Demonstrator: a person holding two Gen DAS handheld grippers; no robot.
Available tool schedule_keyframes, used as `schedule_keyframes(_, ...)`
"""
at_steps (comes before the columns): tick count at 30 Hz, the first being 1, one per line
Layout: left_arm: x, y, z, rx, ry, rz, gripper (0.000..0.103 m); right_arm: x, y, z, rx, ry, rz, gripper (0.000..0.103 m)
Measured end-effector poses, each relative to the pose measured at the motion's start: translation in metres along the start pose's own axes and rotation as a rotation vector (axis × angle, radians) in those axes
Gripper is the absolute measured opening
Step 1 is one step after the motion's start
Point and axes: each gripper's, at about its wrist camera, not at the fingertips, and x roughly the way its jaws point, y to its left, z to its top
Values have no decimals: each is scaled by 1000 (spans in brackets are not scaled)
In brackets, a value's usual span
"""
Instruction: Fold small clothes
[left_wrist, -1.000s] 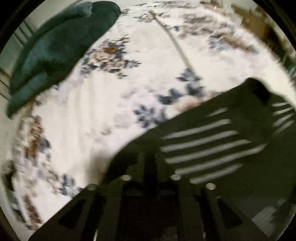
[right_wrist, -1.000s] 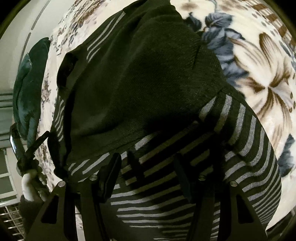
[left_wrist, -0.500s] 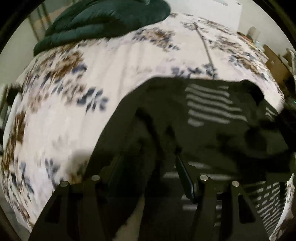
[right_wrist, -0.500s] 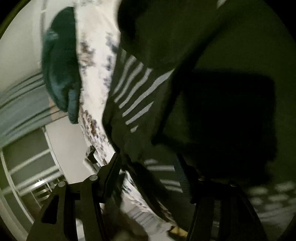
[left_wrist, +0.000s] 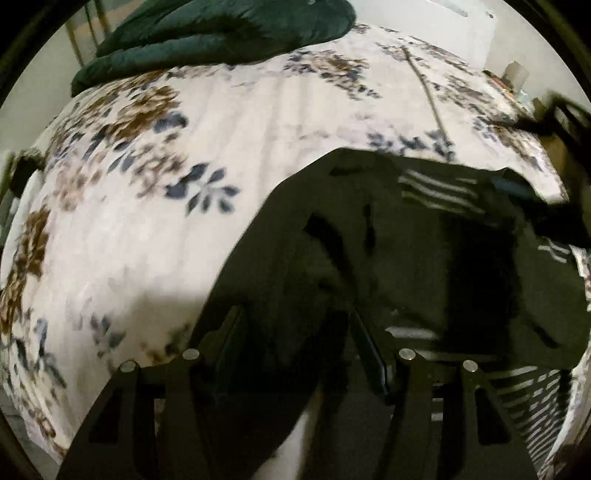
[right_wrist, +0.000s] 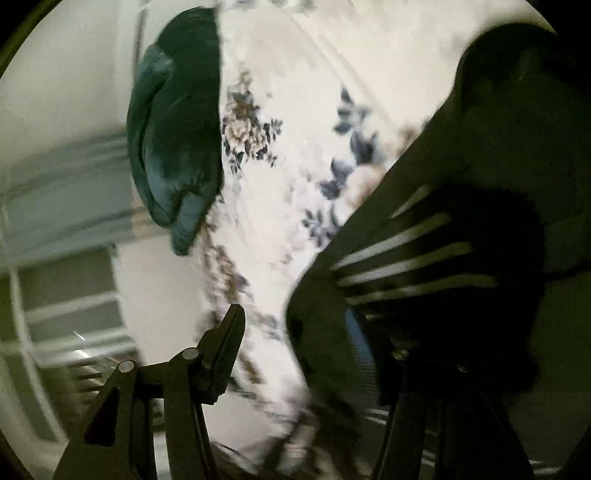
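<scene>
A black garment with grey stripes lies partly folded on a bed with a white floral cover. My left gripper is open over the garment's near left edge, with dark cloth lying between and under its fingers. In the right wrist view the garment fills the right side. My right gripper is open; its right finger is against the garment's edge and its left finger stands over the bed cover.
A dark green folded quilt lies at the far end of the bed and also shows in the right wrist view. A wall and window bars are beyond the bed's edge.
My left gripper opened from shut and let go of the garment. My right gripper swung off the garment toward its edge and the bed cover.
</scene>
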Motion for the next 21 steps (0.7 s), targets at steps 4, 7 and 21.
schedule_keyframes(4, 7, -23, 15, 40, 6, -40, 56, -49, -29, -48, -32, -51, -163, 60)
schedule_keyframes(7, 24, -46, 29, 90, 24, -40, 60, -90, -80, -97, 68, -103, -245, 60)
schedule_keyframes(21, 56, -104, 42, 308, -50, 55, 6, -195, -197, -176, 278, -347, -444, 59)
